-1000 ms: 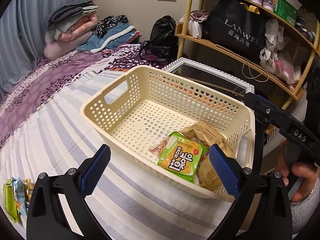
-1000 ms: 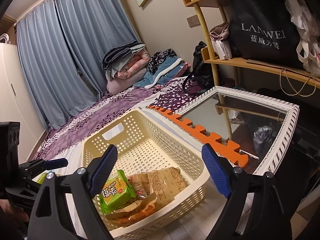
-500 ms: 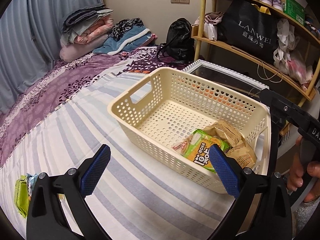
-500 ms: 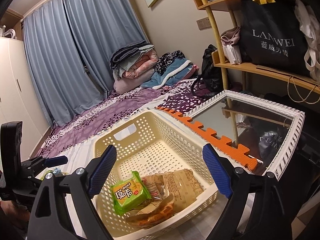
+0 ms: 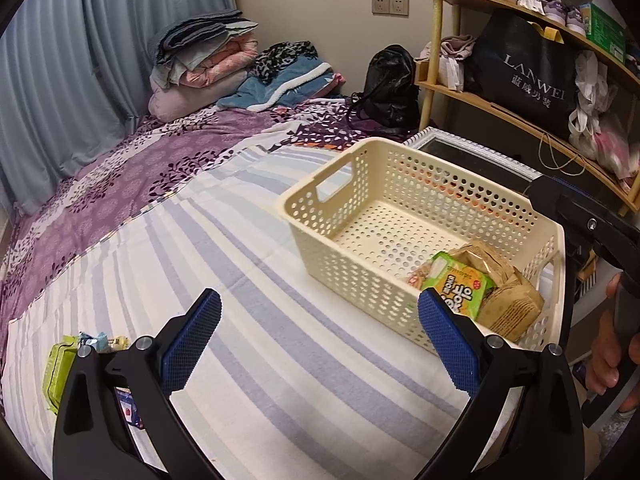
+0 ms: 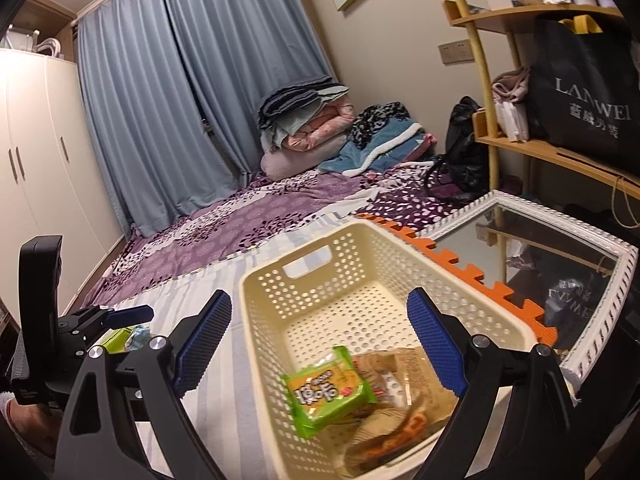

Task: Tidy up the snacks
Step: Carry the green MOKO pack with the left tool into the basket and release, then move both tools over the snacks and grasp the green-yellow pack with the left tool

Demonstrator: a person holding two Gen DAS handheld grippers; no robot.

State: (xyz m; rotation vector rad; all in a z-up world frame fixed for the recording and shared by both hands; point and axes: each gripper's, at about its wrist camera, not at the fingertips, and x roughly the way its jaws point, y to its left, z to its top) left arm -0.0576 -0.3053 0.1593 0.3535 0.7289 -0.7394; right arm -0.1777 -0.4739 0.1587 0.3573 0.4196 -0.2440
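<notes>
A cream perforated basket sits on a bed covered by a blue-and-white striped sheet, with a handful of snack packets gathered in its near corner. Uppermost is a green packet with an orange panel and Korean lettering, lying tilted across brown paper-look packets beneath it; the rest of the basket floor is bare.

The left gripper hangs above the striped sheet with its blue-padded jaws spread wide and nothing between them. Just behind its left finger, more snacks remain out on the sheet (a yellow-green pack and some pale blue wrappers, partly hidden by the gripper's black frame).

The right gripper hangs over the near end of the basket, jaws likewise wide apart, and has just been opening a little further; the green packet lies below the gap, untouched by either pad. In the left wrist view a hand grips that tool's handle at the far right edge.

Beyond the basket, a white-framed mirror lies flat beside an orange foam mat edge. A purple floral bedspread runs back to folded blankets stacked against blue curtains, and a black bag marked LANWEI stands on a wooden shelf.
</notes>
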